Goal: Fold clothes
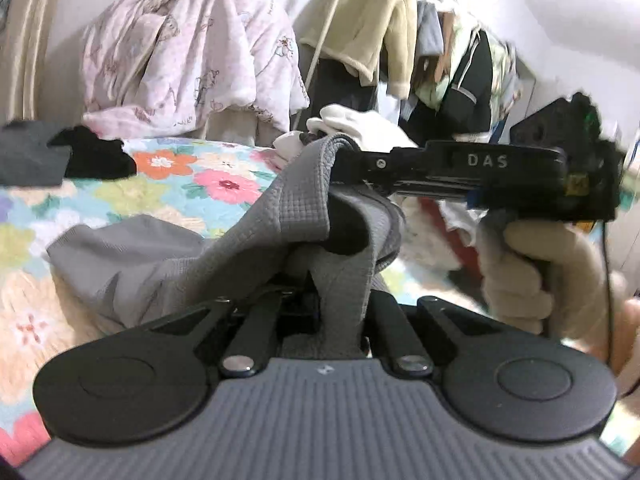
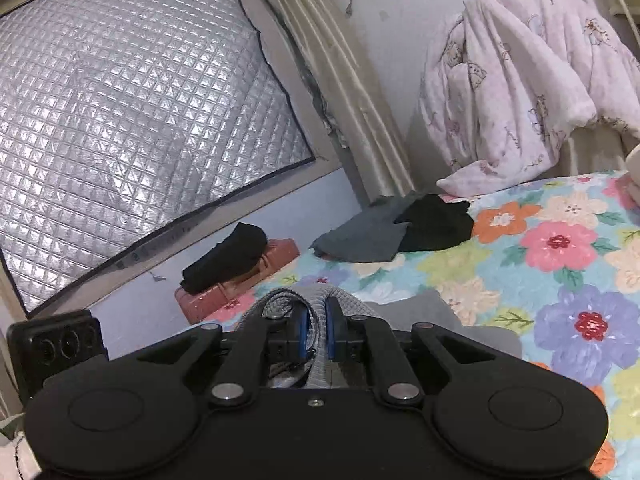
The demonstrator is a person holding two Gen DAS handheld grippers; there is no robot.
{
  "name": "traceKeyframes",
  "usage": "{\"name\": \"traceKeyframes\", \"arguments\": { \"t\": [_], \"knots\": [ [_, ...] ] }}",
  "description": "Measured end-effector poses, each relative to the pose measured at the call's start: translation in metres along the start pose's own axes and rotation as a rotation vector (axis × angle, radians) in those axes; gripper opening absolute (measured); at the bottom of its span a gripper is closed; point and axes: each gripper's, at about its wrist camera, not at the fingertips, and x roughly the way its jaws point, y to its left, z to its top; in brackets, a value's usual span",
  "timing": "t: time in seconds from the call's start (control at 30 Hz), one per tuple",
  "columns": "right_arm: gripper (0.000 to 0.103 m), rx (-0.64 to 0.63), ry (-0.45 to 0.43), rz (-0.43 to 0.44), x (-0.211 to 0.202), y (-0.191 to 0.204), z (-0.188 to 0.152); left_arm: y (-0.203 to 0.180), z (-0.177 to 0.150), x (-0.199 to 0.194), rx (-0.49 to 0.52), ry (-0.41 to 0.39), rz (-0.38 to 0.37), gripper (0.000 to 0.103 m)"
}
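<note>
A grey waffle-knit garment [image 1: 248, 248] hangs between both grippers above a floral bedspread [image 1: 192, 184]. My left gripper [image 1: 324, 280] is shut on a fold of it; its fingertips are buried in the cloth. My right gripper [image 1: 340, 160] comes in from the right in the left wrist view, held by a gloved hand [image 1: 532, 276], and pinches the garment's top edge. In the right wrist view the right gripper [image 2: 316, 320] is shut on a grey band of the garment [image 2: 316, 304] between its blue pads [image 2: 303, 332].
Black and dark grey clothes [image 2: 396, 232] lie at the far side of the bed [image 2: 560, 240]. A pink quilt [image 1: 188, 56] is heaped behind. Hanging clothes [image 1: 400, 40] fill the right. A black item lies on a red case [image 2: 240, 276] under a foil-covered window [image 2: 132, 120].
</note>
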Motion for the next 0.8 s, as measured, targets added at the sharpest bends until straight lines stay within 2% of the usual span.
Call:
{"name": "traceKeyframes", "arguments": {
  "t": [0.1, 0.17, 0.27, 0.33, 0.43, 0.53, 0.6, 0.7, 0.8],
  "knots": [
    [0.012, -0.058, -0.005, 0.011, 0.006, 0.015, 0.007, -0.007, -0.010, -0.006, -0.042, -0.024, -0.051, 0.005],
    [0.012, -0.083, -0.011, 0.052, 0.008, 0.027, 0.012, -0.006, -0.010, -0.015, -0.102, -0.083, -0.089, 0.005],
    [0.013, -0.120, 0.010, 0.100, 0.013, 0.042, 0.015, 0.014, -0.002, -0.027, -0.224, -0.170, -0.120, 0.005],
    [0.017, -0.130, 0.007, 0.049, 0.013, 0.046, 0.011, 0.036, 0.004, -0.033, -0.315, -0.213, -0.117, 0.005],
    [0.042, -0.052, 0.007, -0.033, 0.002, 0.041, -0.002, 0.070, 0.013, -0.029, -0.394, -0.232, -0.076, 0.005],
    [0.044, 0.001, 0.062, -0.081, -0.015, 0.036, -0.024, 0.098, 0.018, -0.022, -0.476, -0.247, -0.042, 0.005],
    [0.046, -0.013, 0.125, -0.108, -0.022, 0.035, -0.045, 0.113, 0.017, -0.018, -0.528, -0.268, -0.038, 0.005],
    [0.048, 0.004, 0.222, -0.145, -0.018, 0.029, -0.074, 0.125, 0.013, -0.016, -0.552, -0.297, -0.016, 0.005],
    [0.052, 0.031, 0.273, -0.207, 0.002, 0.019, -0.090, 0.132, 0.006, -0.016, -0.571, -0.297, -0.006, 0.005]
  ]
}}
